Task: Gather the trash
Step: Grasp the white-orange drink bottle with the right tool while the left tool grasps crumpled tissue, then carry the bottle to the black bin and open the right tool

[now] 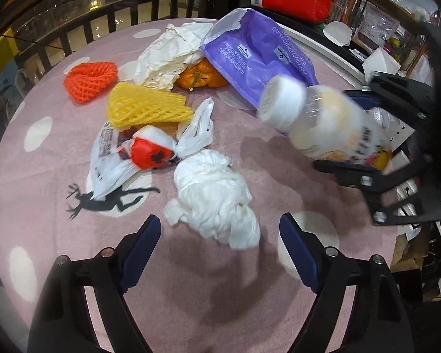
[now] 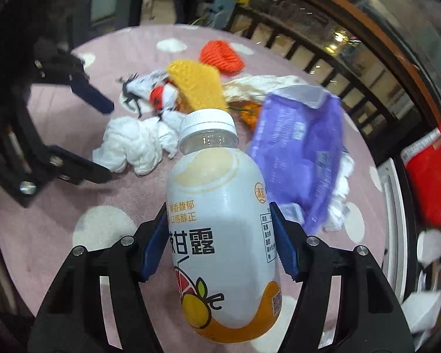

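My right claw (image 2: pixel 220 241) sits nearest the lens, clenched on the drink bottle (image 2: pixel 223 235): both blue pads press the label at mid-body, white cap pointing away from me. The bottle is lifted off the pink dotted tablecloth (image 2: pixel 58 206), and seen from the left wrist it hangs tilted, cap toward the pile.

Risk, as I judge it: the wall is smooth and rounded, the grip narrow, and the contents look mostly drained, so a quick swing could make it twist or slide out between the pads.

Left of the bottle lies the crumpled white tissue wad (image 1: pixel 214 200); my left claw (image 1: pixel 220 235) hovers over it, spread wide, holding nothing. Risk there: closing too high would pinch only a loose fold.

Right of the bottle is the purple tissue pack (image 2: pixel 300 153); beyond it, the yellow foam net (image 2: pixel 197 85) and the orange foam net (image 2: pixel 220 56).
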The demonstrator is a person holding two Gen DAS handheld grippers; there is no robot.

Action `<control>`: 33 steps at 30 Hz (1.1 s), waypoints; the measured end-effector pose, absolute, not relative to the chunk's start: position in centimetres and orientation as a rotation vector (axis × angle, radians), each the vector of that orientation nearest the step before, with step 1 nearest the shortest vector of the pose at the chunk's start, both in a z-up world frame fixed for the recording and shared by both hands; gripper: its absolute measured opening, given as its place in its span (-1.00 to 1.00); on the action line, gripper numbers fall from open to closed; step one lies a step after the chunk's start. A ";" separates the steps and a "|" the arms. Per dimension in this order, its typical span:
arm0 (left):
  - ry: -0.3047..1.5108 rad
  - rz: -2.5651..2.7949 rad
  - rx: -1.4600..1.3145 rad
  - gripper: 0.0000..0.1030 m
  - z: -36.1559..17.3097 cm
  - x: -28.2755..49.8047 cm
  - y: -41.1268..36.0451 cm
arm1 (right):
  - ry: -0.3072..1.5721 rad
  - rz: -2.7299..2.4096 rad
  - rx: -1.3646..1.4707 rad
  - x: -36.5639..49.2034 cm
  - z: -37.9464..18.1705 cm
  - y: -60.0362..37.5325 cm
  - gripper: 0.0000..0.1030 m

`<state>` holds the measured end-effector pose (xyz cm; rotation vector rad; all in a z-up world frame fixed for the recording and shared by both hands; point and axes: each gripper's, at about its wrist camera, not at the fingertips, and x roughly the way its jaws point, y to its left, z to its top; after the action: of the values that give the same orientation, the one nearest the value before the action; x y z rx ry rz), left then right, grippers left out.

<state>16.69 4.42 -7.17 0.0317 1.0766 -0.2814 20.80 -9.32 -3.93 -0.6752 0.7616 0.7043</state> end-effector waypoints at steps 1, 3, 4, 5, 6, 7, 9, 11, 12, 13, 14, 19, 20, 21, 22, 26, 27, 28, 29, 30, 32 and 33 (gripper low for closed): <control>1.080 -0.277 0.030 0.55 -7.3 17.2 4.3 | 0.759 0.685 -0.643 20.8 -3.6 -9.9 0.26; 1.096 -0.276 0.023 0.50 -7.7 18.0 4.0 | 0.751 0.648 -0.572 20.2 -2.8 -11.6 0.26; 1.106 -0.278 0.023 0.47 -7.9 18.4 3.8 | 0.748 0.629 -0.541 19.8 -2.5 -12.5 0.26; 1.113 -0.276 0.026 0.38 -8.0 18.6 3.6 | 0.745 0.605 -0.506 19.2 -2.2 -13.5 0.26; 1.118 -0.266 0.033 0.32 -8.2 18.9 3.4 | 0.739 0.586 -0.481 18.8 -2.0 -14.2 0.26; 1.119 -0.248 0.041 0.22 -8.4 19.1 3.3 | 0.734 0.566 -0.458 18.8 -1.8 -14.8 0.26; 1.108 -0.219 0.046 0.11 -8.5 19.3 3.1 | 0.720 0.526 -0.403 17.9 -1.4 -16.9 0.26; 1.100 -0.202 0.038 -0.07 -8.6 19.2 3.1 | 0.707 0.481 -0.343 16.9 -1.0 -19.0 0.26; 1.097 -0.198 0.038 -0.10 -8.6 19.1 3.1 | 0.703 0.462 -0.315 16.5 -0.9 -19.9 0.26; 1.093 -0.196 0.045 -0.19 -8.6 18.9 2.9 | 0.698 0.440 -0.287 16.1 -0.8 -20.7 0.26; 1.090 -0.200 0.051 -0.28 -8.5 18.7 2.7 | 0.688 0.408 -0.252 15.5 -0.6 -21.8 0.26; 1.061 -0.228 0.050 -0.39 -8.2 17.7 1.9 | 0.672 0.265 -0.106 13.6 -0.6 -27.3 0.26; 1.053 -0.246 0.042 -0.39 -7.9 17.5 1.8 | 0.686 0.217 -0.074 13.3 -0.9 -28.8 0.26; 1.044 -0.263 0.038 -0.40 -7.6 17.0 1.5 | 0.701 0.172 -0.048 13.1 -1.3 -30.1 0.26; 1.029 -0.287 0.040 -0.40 -7.0 16.4 1.0 | 0.713 0.137 -0.028 13.1 -1.7 -31.1 0.26; 0.963 -0.382 0.039 -0.40 -4.8 14.4 -1.3 | 0.803 -0.042 0.087 13.0 -4.8 -36.8 0.26; 0.954 -0.414 0.032 -0.40 -4.4 14.1 -2.0 | 0.843 -0.084 0.103 13.3 -5.9 -37.7 0.26; 0.953 -0.453 0.032 -0.40 -4.0 13.8 -3.1 | 0.897 -0.130 0.136 13.7 -7.5 -39.0 0.26; 0.954 -0.495 0.032 -0.39 -3.8 13.5 -4.2 | 0.936 -0.151 0.165 14.2 -8.8 -39.9 0.26; 0.955 -0.540 0.027 -0.39 -3.5 13.3 -5.2 | 0.982 -0.168 0.199 14.7 -10.5 -40.7 0.26; 0.959 -0.631 0.023 -0.39 -3.1 12.8 -7.7 | 1.069 -0.184 0.274 15.7 -14.2 -42.2 0.26; 0.958 -0.668 0.026 -0.39 -3.0 12.6 -8.9 | 1.104 -0.188 0.302 16.4 -15.7 -42.6 0.26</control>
<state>12.59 -8.86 -3.02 0.0257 0.9581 -0.6678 16.37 -42.59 -15.72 0.3024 1.1045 -0.1880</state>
